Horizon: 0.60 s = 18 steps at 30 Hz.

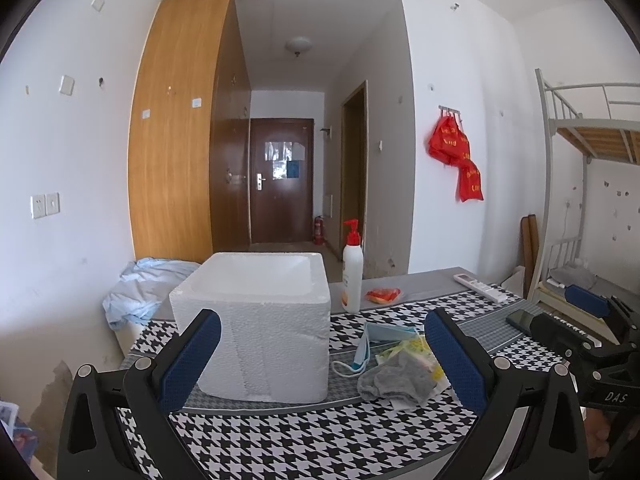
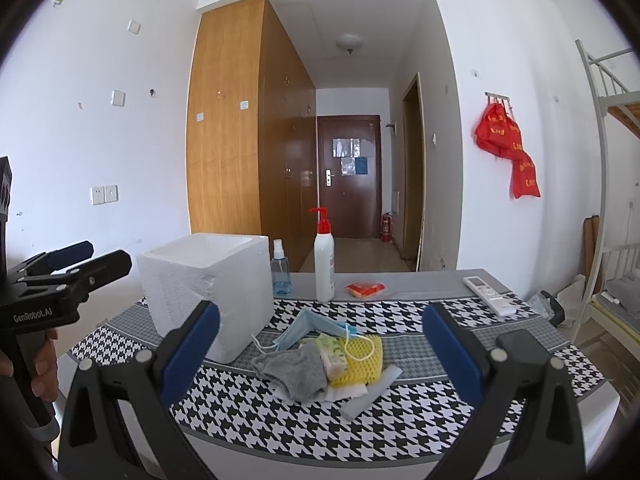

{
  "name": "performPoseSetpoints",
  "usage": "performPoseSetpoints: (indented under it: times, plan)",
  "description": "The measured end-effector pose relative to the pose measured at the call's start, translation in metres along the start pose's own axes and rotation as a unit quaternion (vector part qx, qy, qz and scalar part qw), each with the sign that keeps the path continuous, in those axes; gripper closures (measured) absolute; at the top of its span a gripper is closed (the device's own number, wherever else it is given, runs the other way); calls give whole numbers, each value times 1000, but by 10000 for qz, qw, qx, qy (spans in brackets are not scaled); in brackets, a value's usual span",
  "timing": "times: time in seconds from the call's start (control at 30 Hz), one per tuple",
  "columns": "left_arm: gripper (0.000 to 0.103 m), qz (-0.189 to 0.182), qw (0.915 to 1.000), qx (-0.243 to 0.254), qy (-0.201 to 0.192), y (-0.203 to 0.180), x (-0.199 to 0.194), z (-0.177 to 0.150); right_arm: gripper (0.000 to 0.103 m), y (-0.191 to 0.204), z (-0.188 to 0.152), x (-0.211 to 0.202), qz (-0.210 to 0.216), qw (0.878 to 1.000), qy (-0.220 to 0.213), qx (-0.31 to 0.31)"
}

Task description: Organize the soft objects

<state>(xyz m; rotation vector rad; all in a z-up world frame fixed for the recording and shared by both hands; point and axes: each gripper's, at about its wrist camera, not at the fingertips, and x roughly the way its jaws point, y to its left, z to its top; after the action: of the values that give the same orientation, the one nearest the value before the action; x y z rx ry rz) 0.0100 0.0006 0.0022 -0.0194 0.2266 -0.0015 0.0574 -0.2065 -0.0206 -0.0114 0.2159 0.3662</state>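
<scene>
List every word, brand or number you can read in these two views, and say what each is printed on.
"GenRobot.AI": side of the left gripper.
"DAS": body of the right gripper.
Yellow lettering on the red bags: too blurred to read.
Label on the white pump bottle: too small.
Notices on the dark door: unreadable.

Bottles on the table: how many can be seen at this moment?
2. A white pump bottle with a red pump stands at the table's far edge. A small blue spray bottle stands just left of it, beside the foam box, which hides it from the left wrist view.
</scene>
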Motion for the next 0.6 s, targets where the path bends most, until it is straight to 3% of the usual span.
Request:
performPoseSetpoints:
  times: [0.6]
  plan:
    - [1, -127, 9998, 18, 124, -3, 17, 1, 1, -7, 1, 18, -28, 9999, 138, 42]
